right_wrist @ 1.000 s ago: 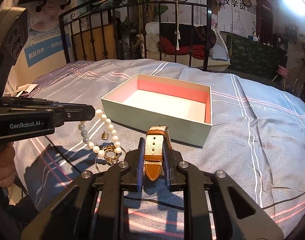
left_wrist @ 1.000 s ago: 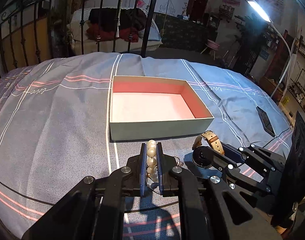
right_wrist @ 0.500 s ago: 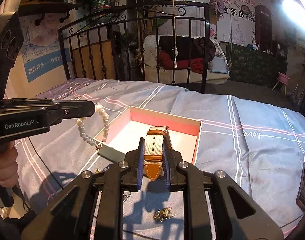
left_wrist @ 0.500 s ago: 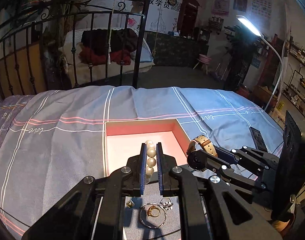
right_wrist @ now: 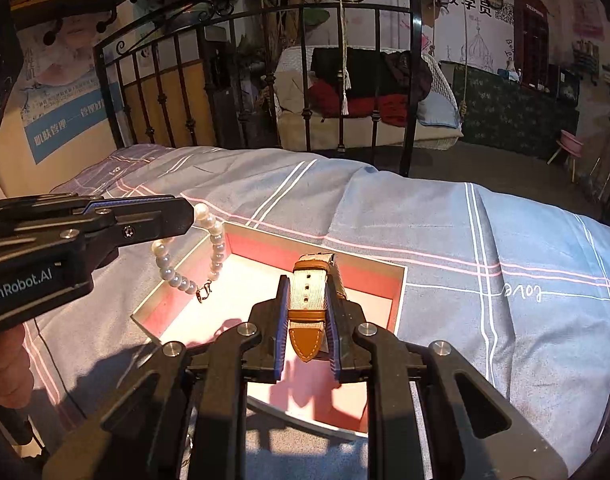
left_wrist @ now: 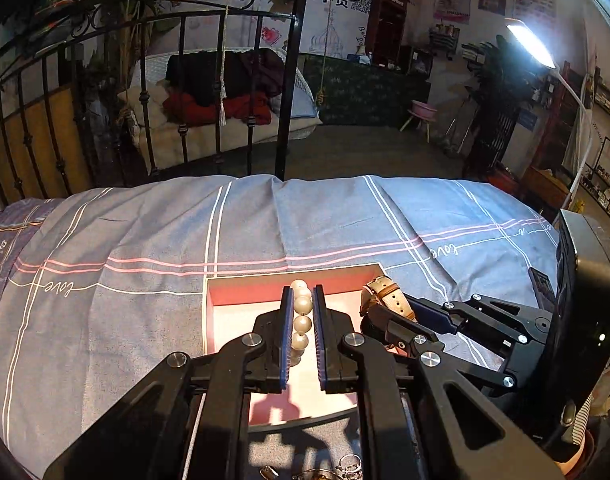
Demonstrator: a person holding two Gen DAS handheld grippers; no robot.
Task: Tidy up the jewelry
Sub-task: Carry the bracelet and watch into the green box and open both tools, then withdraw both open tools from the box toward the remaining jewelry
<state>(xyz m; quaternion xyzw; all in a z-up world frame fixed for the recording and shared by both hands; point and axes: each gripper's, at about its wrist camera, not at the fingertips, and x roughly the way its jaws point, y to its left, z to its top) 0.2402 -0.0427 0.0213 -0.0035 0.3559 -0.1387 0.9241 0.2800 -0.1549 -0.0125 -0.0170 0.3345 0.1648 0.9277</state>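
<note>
My left gripper (left_wrist: 302, 300) is shut on a pearl bracelet (left_wrist: 302, 324) and holds it above the open box (left_wrist: 229, 320) with the pink inside. In the right wrist view the pearl bracelet (right_wrist: 209, 248) hangs in a loop from the left gripper (right_wrist: 185, 216) over the box's left wall (right_wrist: 173, 300). My right gripper (right_wrist: 308, 292) is shut on a watch with a tan and beige strap (right_wrist: 308, 300), held over the box. The watch (left_wrist: 389, 300) and the right gripper (left_wrist: 385, 312) also show in the left wrist view.
The box sits on a bed with a blue-grey striped sheet (left_wrist: 145, 240). Small rings and trinkets (left_wrist: 345, 466) lie on the sheet in front of the box. A black iron bed frame (left_wrist: 285, 80) stands beyond the bed. A dark phone (left_wrist: 543, 288) lies at the right.
Both grippers have lifted their pieces off the sheet and carried them forward over the box. The bracelet now dangles above the box's left side, the watch above its middle.
</note>
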